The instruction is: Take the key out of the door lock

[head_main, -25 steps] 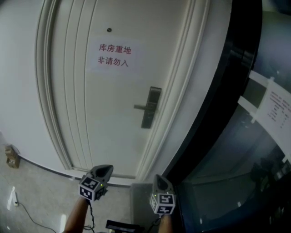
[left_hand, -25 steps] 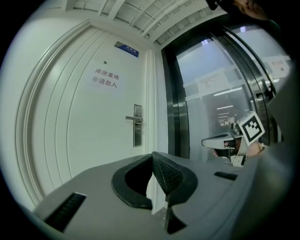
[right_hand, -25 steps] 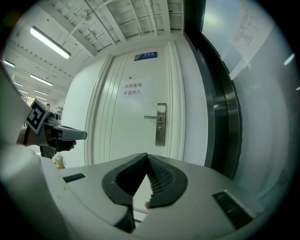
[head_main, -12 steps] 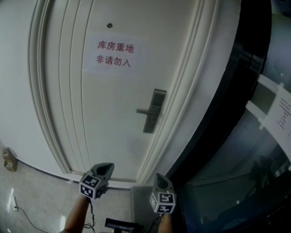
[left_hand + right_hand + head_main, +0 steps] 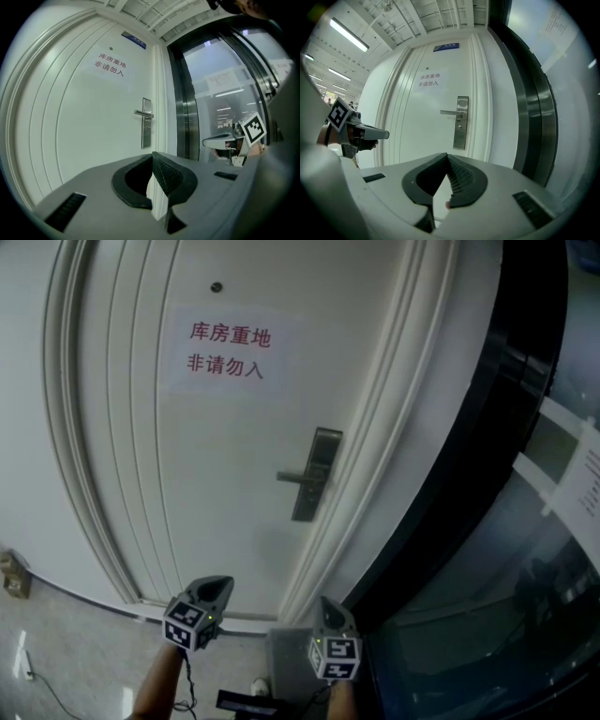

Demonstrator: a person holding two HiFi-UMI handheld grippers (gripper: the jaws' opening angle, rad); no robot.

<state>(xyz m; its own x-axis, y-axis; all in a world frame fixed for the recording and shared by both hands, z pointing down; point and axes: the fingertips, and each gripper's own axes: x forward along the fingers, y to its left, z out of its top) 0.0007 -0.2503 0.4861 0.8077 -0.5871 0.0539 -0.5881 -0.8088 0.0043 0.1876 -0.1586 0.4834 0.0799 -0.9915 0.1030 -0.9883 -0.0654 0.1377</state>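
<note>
At the far left of the head view, low on the pale floor (image 5: 56, 652), a small brown box (image 5: 9, 574) against the wall. Next over, the white door (image 5: 234, 474), closed, with ribbed mouldings down its left side. High on it, a tiny dark peephole (image 5: 217, 287); just beneath, a white paper sign (image 5: 225, 350) with two rows of red characters.

Down at the bottom edge, in front of the door and well apart from it, the left gripper (image 5: 223, 583), on the end of a forearm (image 5: 157, 685), marker cube toward the camera. Closed, by its own view: black ribbed jaws tip to tip, clamped on nothing, only white door behind.

Further right, by the door's right edge at mid height, the metal door lock (image 5: 312, 474): a tall narrow plate, upright, with a lever handle (image 5: 295, 478) pointing left. No telling the key from the plate in any view, too small; at most a dark speck below the lever in the right gripper view.

Below the lock and well short of it, near the left gripper and about level with it, the right gripper (image 5: 326, 601). Closed too, by its own view, jaw tips together on nothing.

Right of the door frame, a broad black post (image 5: 450, 474), then glass (image 5: 487, 615) with a white printed sheet (image 5: 581, 474) stuck on.
</note>
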